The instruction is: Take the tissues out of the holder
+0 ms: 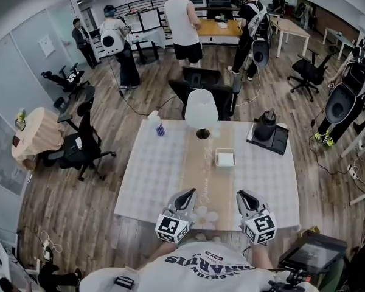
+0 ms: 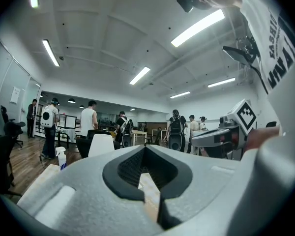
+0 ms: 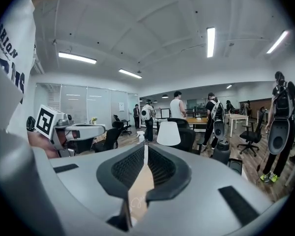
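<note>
One counter [image 1: 140, 181], white-clothed, with a tan runner [image 1: 201, 163] down its middle. One white lamp [image 1: 201, 109] at the far edge. One black kettle [image 1: 266, 125] on a dark tray [image 1: 281, 140], far right. Two grippers at the near edge, left gripper [image 1: 187, 193] and right gripper [image 1: 243, 194], the jaws of each closed together on nothing. One tissue holder [image 1: 225, 158], mid-counter at the runner's right edge, well apart from both. One spray bottle [image 1: 156, 124], far left.
</note>
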### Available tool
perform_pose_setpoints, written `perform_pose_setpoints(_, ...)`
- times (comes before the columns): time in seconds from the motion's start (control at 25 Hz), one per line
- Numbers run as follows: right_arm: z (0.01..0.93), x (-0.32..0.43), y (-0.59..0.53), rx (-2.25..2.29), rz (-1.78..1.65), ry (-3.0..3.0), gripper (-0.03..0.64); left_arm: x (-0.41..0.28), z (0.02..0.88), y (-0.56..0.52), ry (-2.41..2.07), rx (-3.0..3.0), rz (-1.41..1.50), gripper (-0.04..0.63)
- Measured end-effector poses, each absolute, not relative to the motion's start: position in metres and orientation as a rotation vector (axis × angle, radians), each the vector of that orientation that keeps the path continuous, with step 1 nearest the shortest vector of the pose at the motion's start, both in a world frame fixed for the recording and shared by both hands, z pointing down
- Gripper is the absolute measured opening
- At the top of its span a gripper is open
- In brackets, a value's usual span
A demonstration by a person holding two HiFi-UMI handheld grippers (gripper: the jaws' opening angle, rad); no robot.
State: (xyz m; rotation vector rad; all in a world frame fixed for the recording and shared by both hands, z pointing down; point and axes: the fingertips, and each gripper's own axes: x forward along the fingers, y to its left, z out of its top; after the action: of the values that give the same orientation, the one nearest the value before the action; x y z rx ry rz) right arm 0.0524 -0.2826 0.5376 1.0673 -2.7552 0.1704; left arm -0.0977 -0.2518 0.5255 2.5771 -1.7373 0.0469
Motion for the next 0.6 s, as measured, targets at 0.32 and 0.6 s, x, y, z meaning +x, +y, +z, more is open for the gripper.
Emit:
perform_pose_setpoints(0.32, 0.538, 0.049, -0.297, 1.050, 0.149, -2.731, 0.013, -0.102, 0.526, -0.253, -1.748, 2.548, 0.028, 0.003)
perform_pose_setpoints(0.6, 0.553, 0.039, -0.327, 1.028, 0.089, -2.657, 0.014, -0.114, 0.531, -0.251, -1.769, 2.523, 0.028, 0.003)
